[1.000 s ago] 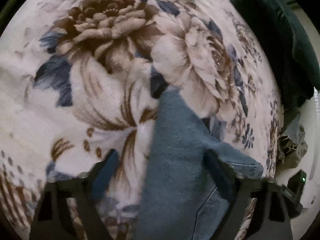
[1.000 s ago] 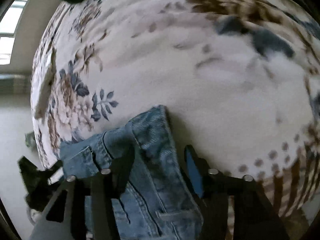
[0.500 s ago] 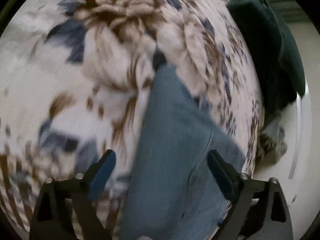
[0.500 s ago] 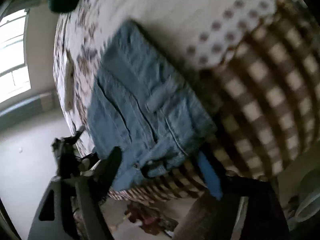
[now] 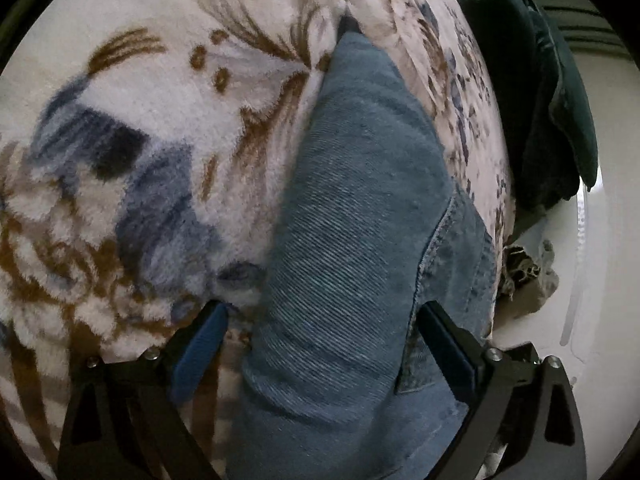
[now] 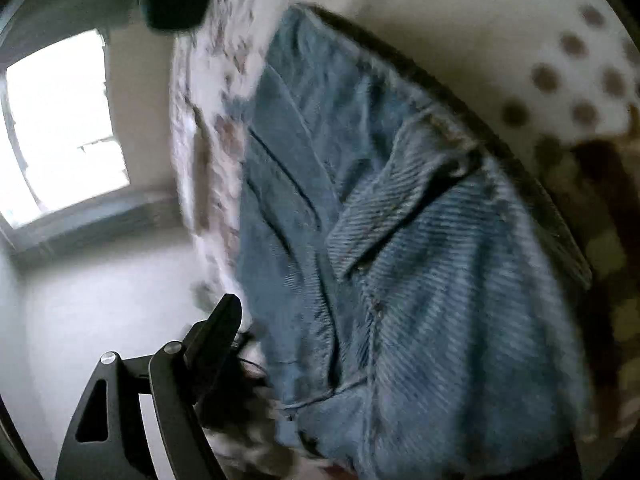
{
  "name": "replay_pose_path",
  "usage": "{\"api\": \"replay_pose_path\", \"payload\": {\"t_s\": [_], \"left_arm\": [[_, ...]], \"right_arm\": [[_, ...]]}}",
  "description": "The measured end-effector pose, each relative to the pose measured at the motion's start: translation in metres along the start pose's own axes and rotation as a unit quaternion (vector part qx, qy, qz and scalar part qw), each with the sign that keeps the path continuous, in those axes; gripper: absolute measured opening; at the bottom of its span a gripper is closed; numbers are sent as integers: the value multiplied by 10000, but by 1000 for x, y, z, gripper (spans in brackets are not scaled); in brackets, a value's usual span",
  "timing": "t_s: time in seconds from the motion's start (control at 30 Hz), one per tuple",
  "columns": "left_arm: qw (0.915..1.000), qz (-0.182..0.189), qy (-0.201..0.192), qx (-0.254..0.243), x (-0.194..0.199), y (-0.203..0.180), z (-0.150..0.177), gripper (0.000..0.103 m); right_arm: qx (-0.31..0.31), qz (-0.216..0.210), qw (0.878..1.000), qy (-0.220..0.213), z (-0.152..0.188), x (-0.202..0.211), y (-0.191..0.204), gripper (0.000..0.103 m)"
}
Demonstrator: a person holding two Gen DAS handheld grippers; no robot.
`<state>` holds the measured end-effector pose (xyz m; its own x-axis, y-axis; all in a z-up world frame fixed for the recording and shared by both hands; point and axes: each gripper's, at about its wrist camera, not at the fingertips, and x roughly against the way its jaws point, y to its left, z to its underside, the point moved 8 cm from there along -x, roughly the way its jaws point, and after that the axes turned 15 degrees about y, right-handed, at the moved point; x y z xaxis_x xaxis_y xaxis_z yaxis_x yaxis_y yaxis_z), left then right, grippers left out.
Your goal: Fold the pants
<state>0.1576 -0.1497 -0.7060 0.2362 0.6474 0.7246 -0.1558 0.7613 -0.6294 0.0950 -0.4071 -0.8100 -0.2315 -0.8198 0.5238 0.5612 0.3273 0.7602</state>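
The left tongs (image 5: 322,326) stand wide apart, with folded jeans (image 5: 352,248) lying between the two fingers but not pressed by either. Their jaws are opening a touch further at this moment. The blue pad of one finger (image 5: 200,346) hangs over the blanket (image 5: 132,128), beside the denim's edge; the other finger sits above the denim near a stitched seam.

The right tongs (image 6: 360,380) are released too: only one dark finger (image 6: 214,330) shows, off the bed's edge and clear of the cloth; the other is out of frame. This view is blurred.

A second ago both tongs were narrower and sat close on the jeans, near their far edge; since then both have let go and pulled back toward the near side of the bed, so more of the denim now shows in each view.

The jeans lie flat as a compact folded stack on the floral fleece blanket, near the bed's edge, with a pocket flap (image 6: 404,196) facing up. A dark green cushion (image 5: 560,92) rests further along the bed. Beyond the edge are a pale floor and a bright window (image 6: 60,128).

The release suggests a fold has just been laid down. Judging by the layered stack, the folding looks largely done, with perhaps one more fold or a smoothing left.
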Motion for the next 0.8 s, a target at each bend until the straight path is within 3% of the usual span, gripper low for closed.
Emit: {"api": "replay_pose_path", "payload": {"t_s": [0.03, 0.13, 0.17, 0.2, 0.23, 0.3, 0.4, 0.43, 0.47, 0.57, 0.6, 0.63, 0.67, 0.8], "left_arm": [[10000, -51, 13, -28, -1, 0, 0, 99], [9996, -268, -25, -126, -4, -7, -1, 96], [9993, -284, -100, -233, -3, -13, 0, 69], [9985, -311, -146, -427, -1, -22, 4, 56], [9976, -418, -173, -519, 0, -26, 7, 47], [9972, -431, -228, -574, 5, -32, 11, 38], [9987, -354, -204, -292, 5, -26, 12, 40], [9990, -318, -163, -261, 4, -23, 10, 45], [9993, -259, -102, -234, 1, -20, 8, 49], [9999, 24, 55, -106, 0, -13, 8, 55], [9999, 51, 68, -98, -1, -14, 9, 55], [9999, 61, 88, -124, -2, -14, 9, 56], [9998, 24, 91, -177, -3, -16, 10, 57], [9997, 1, 116, -223, -5, -18, 12, 60]], "right_arm": [[-48, 238, 9995, 202, -1, -12, -11, 83], [29, 288, 9995, 151, 0, -15, -12, 76], [87, 360, 9992, 132, 3, -12, -9, 71], [131, 364, 9992, 85, 9, -8, -7, 61], [152, 366, 9992, 53, 12, -8, -3, 51], [175, 379, 9991, -21, 16, -2, 4, 45], [303, 765, 9966, 30, 25, -2, 13, 46], [238, 955, 9951, 137, 27, -4, 13, 56], [86, 919, 9955, 190, 28, -2, 10, 60], [-391, 363, 9975, -464, 21, 30, 3, 60], [-593, 276, 9954, -701, 20, 42, -4, 57], [-765, 142, 9928, -912, 21, 52, -11, 34], [-838, 1, 9924, -896, 24, 52, -12, 27], [-488, 349, 9946, -849, 38, 58, 1, 24]]}}
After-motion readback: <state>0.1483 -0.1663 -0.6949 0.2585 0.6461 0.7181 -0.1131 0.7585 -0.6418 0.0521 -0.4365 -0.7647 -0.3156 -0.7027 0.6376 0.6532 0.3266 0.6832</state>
